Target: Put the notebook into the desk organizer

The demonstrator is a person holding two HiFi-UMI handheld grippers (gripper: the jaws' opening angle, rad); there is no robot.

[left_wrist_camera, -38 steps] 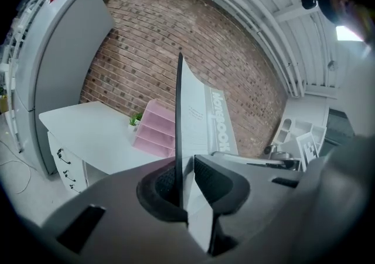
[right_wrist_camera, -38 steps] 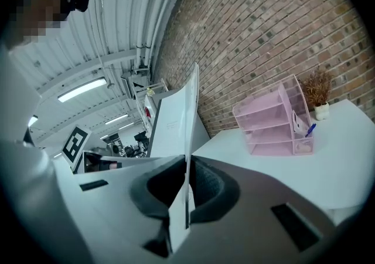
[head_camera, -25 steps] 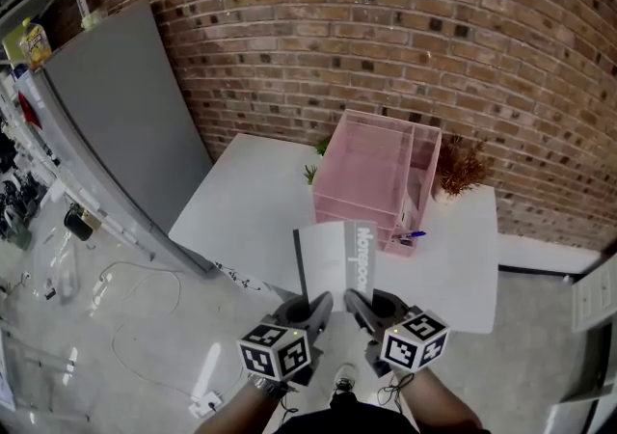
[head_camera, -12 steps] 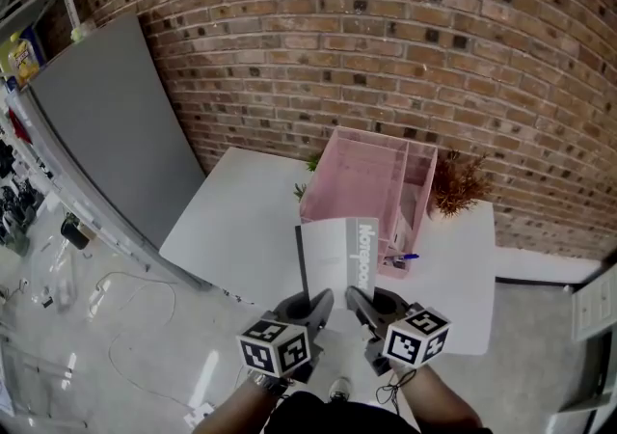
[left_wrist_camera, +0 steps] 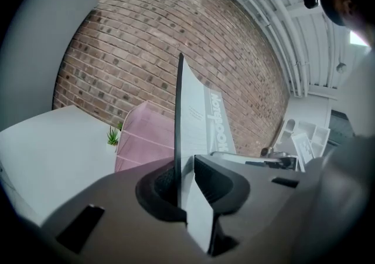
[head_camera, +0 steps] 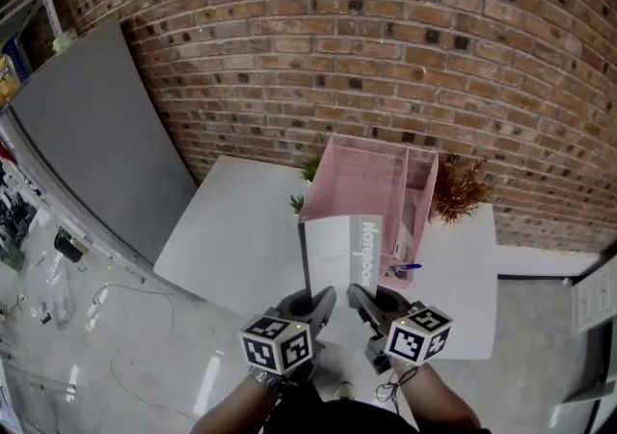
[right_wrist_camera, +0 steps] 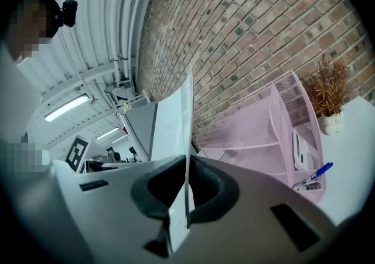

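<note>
Pink wire-mesh desk organizer (head_camera: 371, 176): stands far right on the white bench (head_camera: 231, 230), by the brick wall (head_camera: 405, 56). Grey-and-white notebook (head_camera: 339, 254): held flat in the air on the organizer's near side, not inside it. Left hand-held gripper (head_camera: 323, 302): jaws clamped on the notebook's near edge, left part. Right hand-held gripper (head_camera: 360, 302): jaws pinched almost together on the same edge, right part. Blue pen (head_camera: 410, 267): at the organizer's near right corner. Dried plant (head_camera: 461, 186): just right of the organizer.
</note>
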